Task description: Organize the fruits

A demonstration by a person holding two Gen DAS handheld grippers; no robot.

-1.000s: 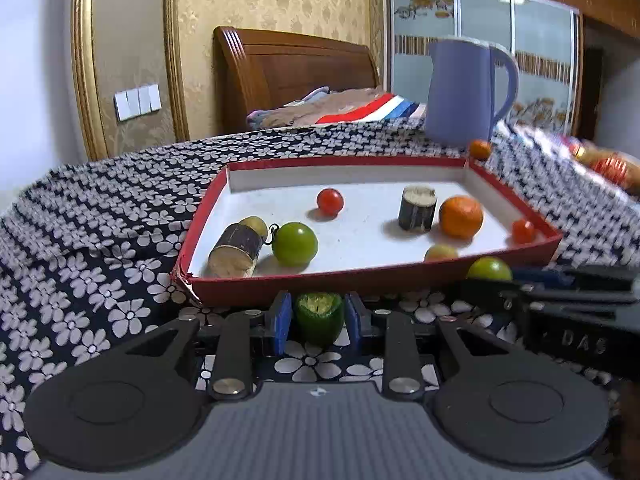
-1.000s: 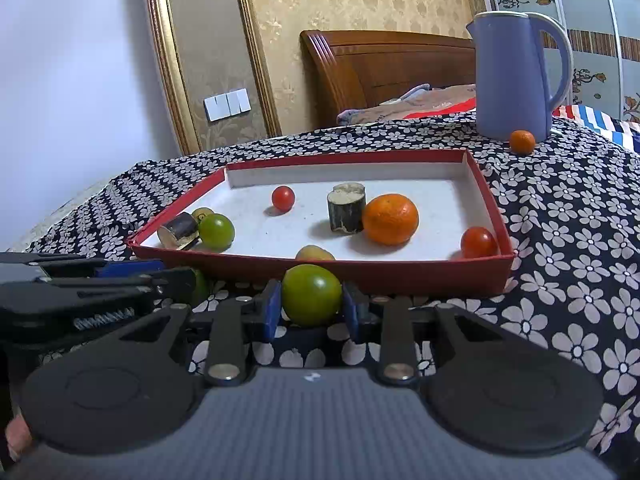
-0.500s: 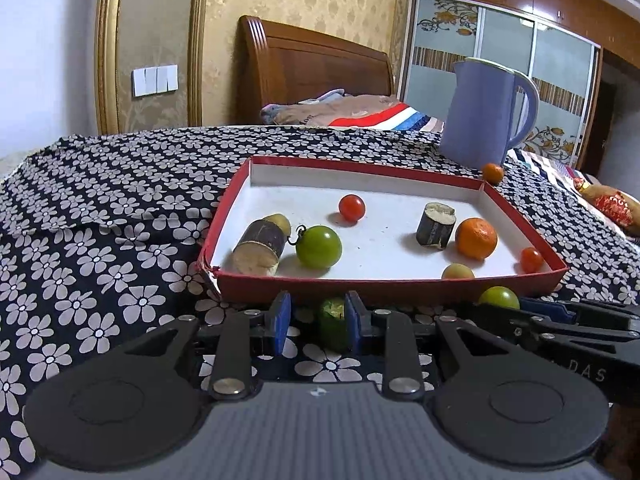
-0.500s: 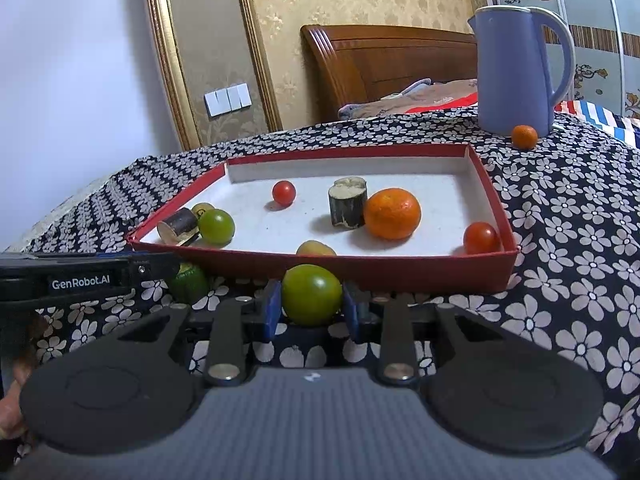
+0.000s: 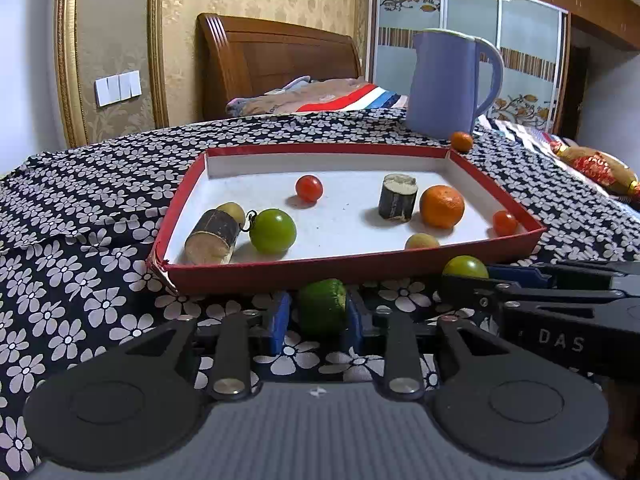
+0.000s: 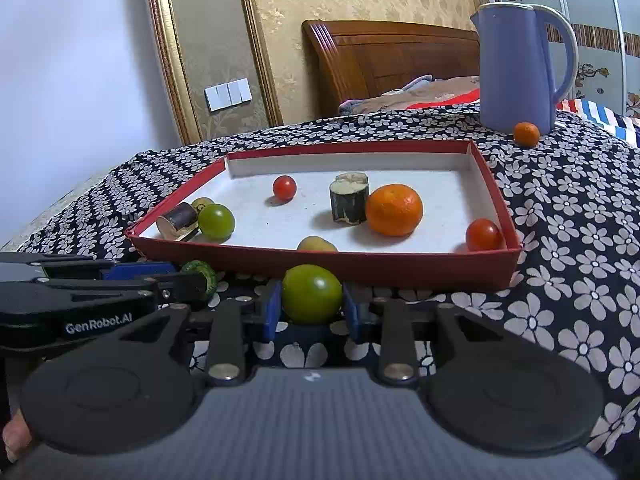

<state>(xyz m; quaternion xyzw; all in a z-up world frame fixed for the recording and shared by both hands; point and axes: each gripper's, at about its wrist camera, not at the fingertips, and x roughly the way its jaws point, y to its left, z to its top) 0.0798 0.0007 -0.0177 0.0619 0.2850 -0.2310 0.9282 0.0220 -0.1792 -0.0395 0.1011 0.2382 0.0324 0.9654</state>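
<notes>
Quick count of what's sitting in the red tray (image 5: 360, 270) on the flower-print worktop (image 5: 80, 200): two red cherry tomatoes (image 5: 309, 188), two dark cut stalk chunks (image 5: 397, 198) (one upright near the orange, one lying on its side at the left end), one orange (image 5: 442, 206), one green tomato (image 5: 273, 231), and two small yellowish fruits (image 5: 422, 241), one by the near wall and one tucked behind the lying chunk. So eight pieces in there. Outside the tray there's one more small orange (image 6: 526, 134) touching the base of the blue jug (image 6: 520, 68) at the back. Then two more green things, both just in front of the tray's near wall: the left tongs (image 5: 318, 314) have a green piece with a cut end (image 5: 322, 306) between the blue pads, and the jaws are opening, with a sliver of gap on the left pad side, so it's sitting between them rather than squeezed. The right tongs (image 6: 310, 308) are clamped narrow on a round green tomato (image 6: 312, 294), with both pads pressed against its sides. The two tongs sit side by side, near each other.
</notes>
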